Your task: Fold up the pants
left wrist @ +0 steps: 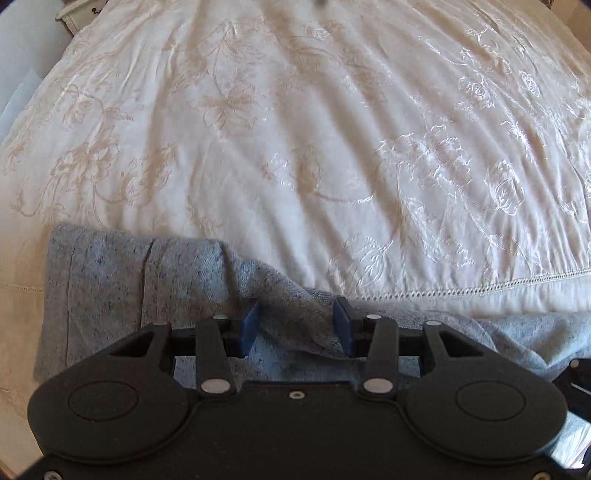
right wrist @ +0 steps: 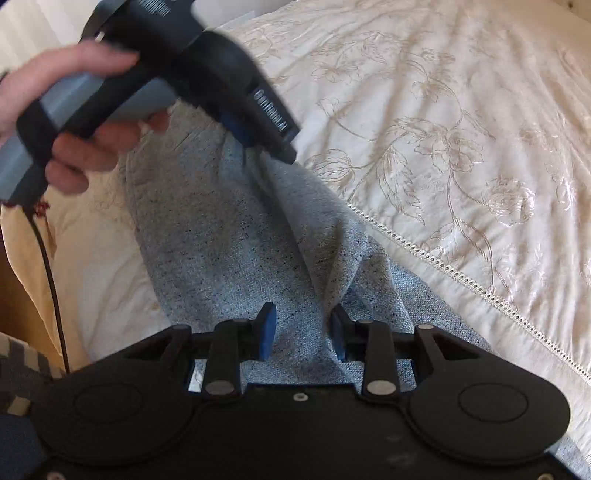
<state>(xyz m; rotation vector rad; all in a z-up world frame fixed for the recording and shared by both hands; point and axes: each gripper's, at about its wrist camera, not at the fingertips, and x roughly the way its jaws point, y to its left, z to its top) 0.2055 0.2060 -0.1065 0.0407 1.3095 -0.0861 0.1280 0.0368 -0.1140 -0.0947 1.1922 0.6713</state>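
Light grey-blue speckled pants (left wrist: 110, 288) lie along the near edge of a bed, also in the right wrist view (right wrist: 229, 236). My left gripper (left wrist: 297, 325) is open, its blue pads either side of a raised ridge of the fabric; it also shows in the right wrist view (right wrist: 258, 147), held by a hand, tips down on the cloth. My right gripper (right wrist: 301, 332) is open, its pads either side of a fold in the pants further along the same garment.
The bed has a cream bedspread (left wrist: 295, 129) embroidered with flowers, with a lace hem (right wrist: 461, 280) beside the pants. A pale nightstand corner (left wrist: 74, 14) stands at the far left. A black cable (right wrist: 48, 266) hangs at the left.
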